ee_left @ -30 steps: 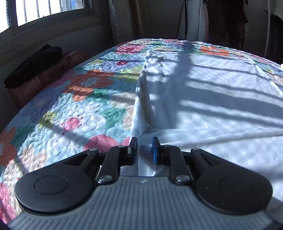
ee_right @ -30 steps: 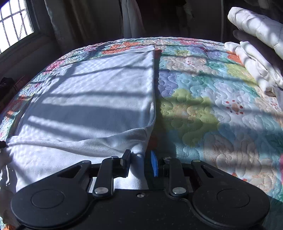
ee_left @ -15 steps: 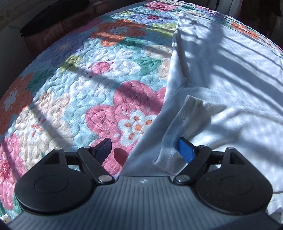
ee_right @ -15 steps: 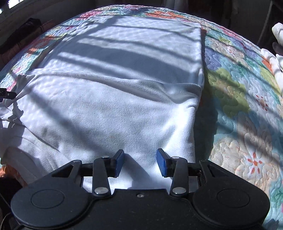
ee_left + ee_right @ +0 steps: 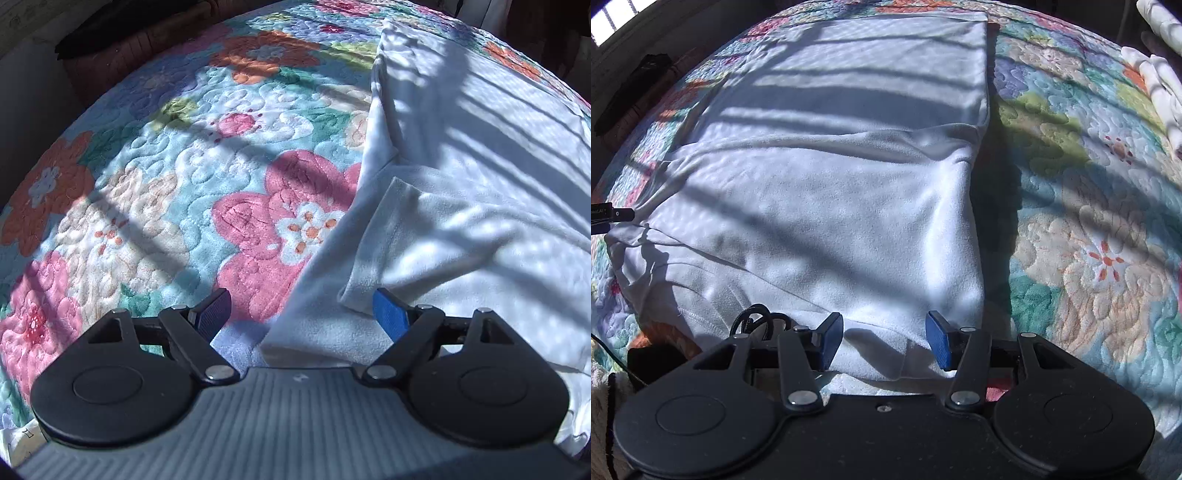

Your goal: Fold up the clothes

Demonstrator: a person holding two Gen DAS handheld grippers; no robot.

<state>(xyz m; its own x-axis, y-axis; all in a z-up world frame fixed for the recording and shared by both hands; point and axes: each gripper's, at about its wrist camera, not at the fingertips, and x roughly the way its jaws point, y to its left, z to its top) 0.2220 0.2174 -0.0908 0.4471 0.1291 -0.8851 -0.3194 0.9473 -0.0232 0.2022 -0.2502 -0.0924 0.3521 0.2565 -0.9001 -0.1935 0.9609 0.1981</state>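
A white garment [image 5: 827,192] lies spread on the flowered quilt [image 5: 1089,221], its near part folded over the far part. In the left wrist view the white garment [image 5: 461,206] fills the right side, with a short sleeve flap near the jaws. My left gripper [image 5: 301,314] is open wide above the garment's left edge, gripping nothing. My right gripper [image 5: 884,339] hovers over the garment's near right corner; its jaws are opening, with cloth lying under them but not pinched. The left gripper's tip [image 5: 609,216] peeks in at the left of the right wrist view.
The flowered quilt [image 5: 166,184] covers the whole bed. A dark item on a brown seat [image 5: 129,40] stands beyond the bed's far left edge. White folded bedding [image 5: 1160,74] lies at the far right. A black cable [image 5: 753,321] coils beside the right gripper.
Both grippers let go of the garment's corners, opened, and drew back while tipping downward. The folded edge now lies flat on the garment.
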